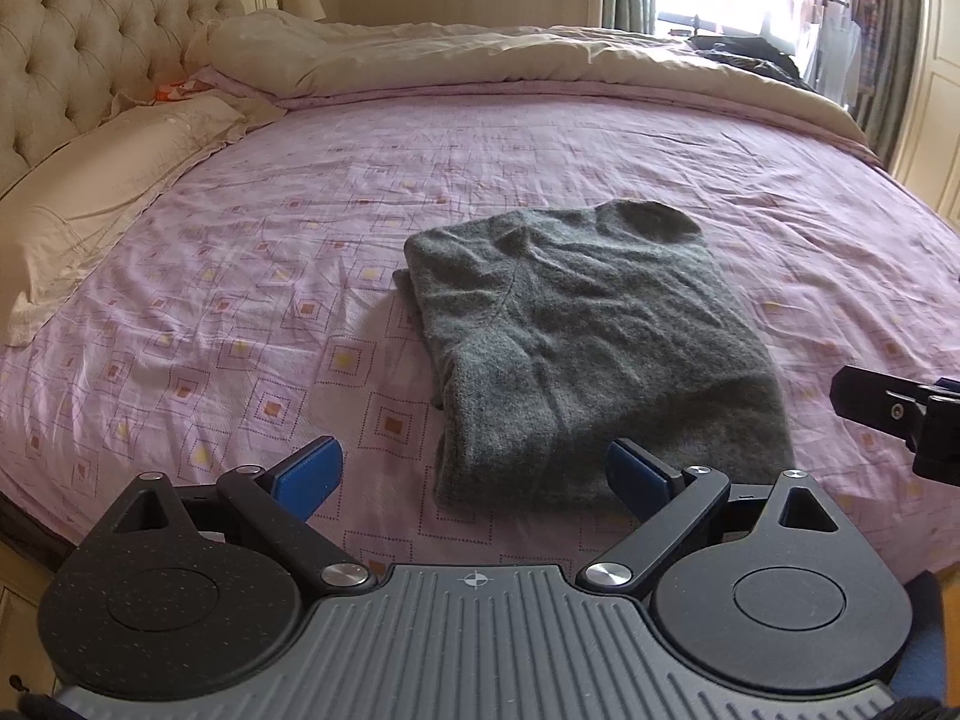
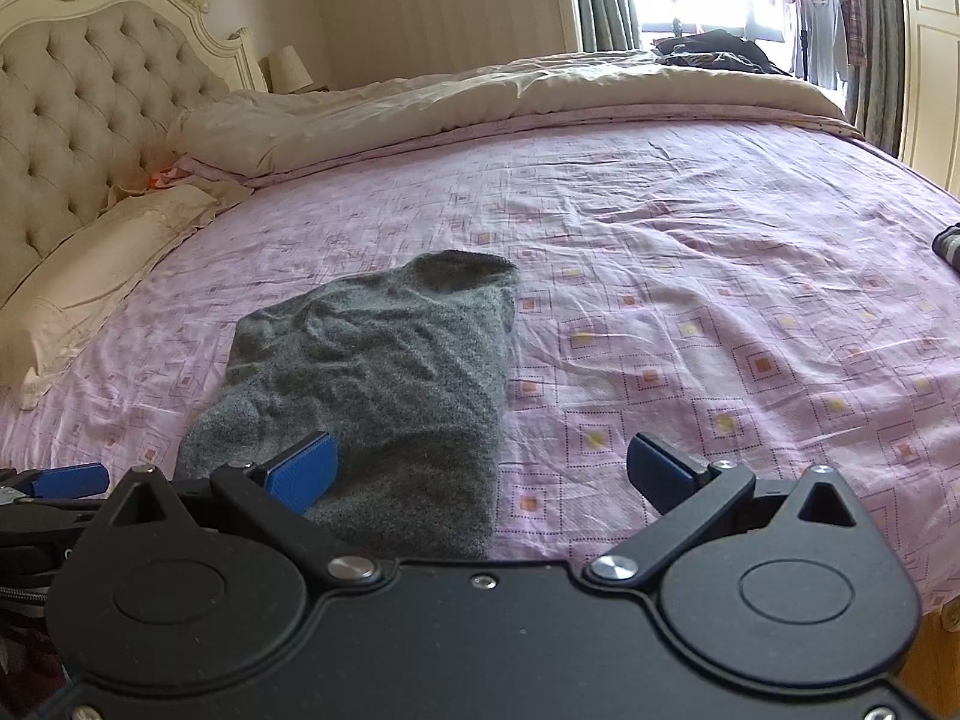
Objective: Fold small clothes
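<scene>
Left gripper (image 1: 474, 477): jaws spread wide, nothing held | right gripper (image 2: 480, 471): likewise | both poised at near edge of grey sweater (image 1: 594, 336)

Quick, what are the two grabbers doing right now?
Left gripper: open, holding nothing, above the near edge of the sweater.
Right gripper: open, holding nothing.

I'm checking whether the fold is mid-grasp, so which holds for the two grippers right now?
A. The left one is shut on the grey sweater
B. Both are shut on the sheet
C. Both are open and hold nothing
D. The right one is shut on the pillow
C: the left gripper and the right gripper both show their blue pads spread apart with nothing between them, while the grey sweater lies loose on the pink sheet.
</scene>
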`<state>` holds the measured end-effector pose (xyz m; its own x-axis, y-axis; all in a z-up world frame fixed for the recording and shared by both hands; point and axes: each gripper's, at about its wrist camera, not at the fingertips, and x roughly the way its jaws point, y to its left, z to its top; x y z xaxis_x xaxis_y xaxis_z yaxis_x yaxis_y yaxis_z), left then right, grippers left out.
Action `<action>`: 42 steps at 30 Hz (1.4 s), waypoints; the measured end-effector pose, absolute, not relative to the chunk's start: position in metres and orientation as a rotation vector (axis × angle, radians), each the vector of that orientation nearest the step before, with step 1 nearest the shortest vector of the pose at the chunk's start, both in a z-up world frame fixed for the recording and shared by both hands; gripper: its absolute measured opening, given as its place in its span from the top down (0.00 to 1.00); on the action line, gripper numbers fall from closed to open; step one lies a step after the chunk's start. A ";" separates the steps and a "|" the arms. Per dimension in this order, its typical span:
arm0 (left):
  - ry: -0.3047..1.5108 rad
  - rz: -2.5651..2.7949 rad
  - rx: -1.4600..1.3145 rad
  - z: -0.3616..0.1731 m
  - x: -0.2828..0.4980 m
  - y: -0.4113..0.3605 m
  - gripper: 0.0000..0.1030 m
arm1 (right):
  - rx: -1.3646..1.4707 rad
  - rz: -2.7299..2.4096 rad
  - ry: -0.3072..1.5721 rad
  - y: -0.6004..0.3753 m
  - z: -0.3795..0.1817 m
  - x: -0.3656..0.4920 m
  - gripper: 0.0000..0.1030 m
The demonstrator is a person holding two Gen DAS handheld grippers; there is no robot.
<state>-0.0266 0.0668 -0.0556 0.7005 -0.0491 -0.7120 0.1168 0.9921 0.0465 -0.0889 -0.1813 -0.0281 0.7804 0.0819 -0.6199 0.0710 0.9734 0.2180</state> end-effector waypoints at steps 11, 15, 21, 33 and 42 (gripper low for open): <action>0.834 -0.079 0.080 -0.051 -0.021 0.065 0.07 | 0.241 -0.017 0.740 -0.185 -0.025 -0.078 0.00; 0.850 -0.076 0.088 -0.045 -0.017 0.064 0.07 | 0.242 -0.017 0.736 -0.186 -0.021 -0.076 0.00; 0.863 -0.093 0.073 -0.038 -0.014 0.064 0.07 | 0.247 -0.005 0.744 -0.185 -0.017 -0.074 0.00; 0.861 -0.094 0.072 -0.037 -0.009 0.062 0.07 | 0.253 0.006 0.758 -0.182 -0.019 -0.067 0.00; 0.846 -0.093 0.085 -0.037 -0.008 0.060 0.07 | 0.260 0.008 0.767 -0.181 -0.021 -0.064 0.00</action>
<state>-0.0075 0.0602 -0.0374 0.6597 -0.0485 -0.7500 0.1162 0.9925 0.0380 -0.0644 -0.1811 -0.0214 0.7217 0.1011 -0.6848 0.0876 0.9680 0.2352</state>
